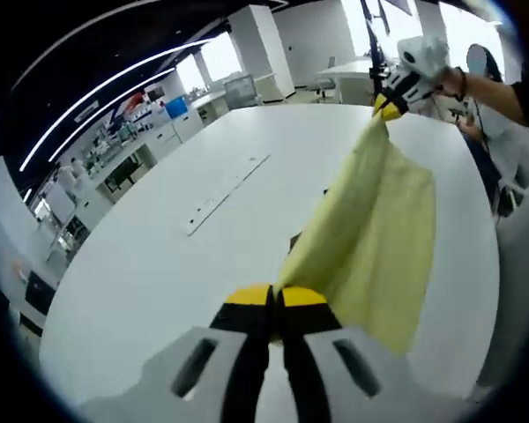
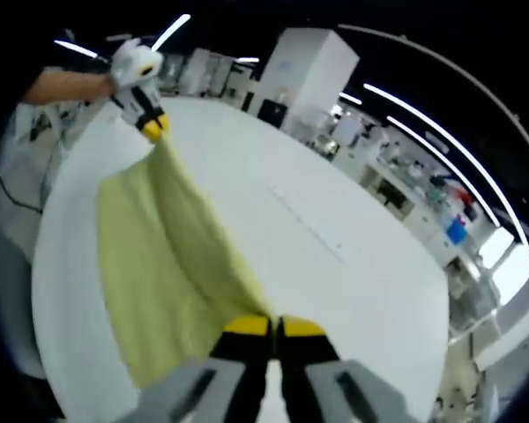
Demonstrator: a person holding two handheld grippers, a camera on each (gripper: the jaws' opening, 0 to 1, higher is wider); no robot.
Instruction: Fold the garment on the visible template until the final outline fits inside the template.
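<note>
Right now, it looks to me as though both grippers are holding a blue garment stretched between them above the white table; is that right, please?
Not quite: the garment is pale yellow, not blue, as the left gripper view shows. The rest holds: the left gripper and right gripper each have their jaws shut on it, stretched above the white table.

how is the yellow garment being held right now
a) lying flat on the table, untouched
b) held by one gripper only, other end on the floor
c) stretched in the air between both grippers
c: the left gripper and the right gripper are each shut on an end of the yellow garment, which hangs stretched between them above the white table.
</note>
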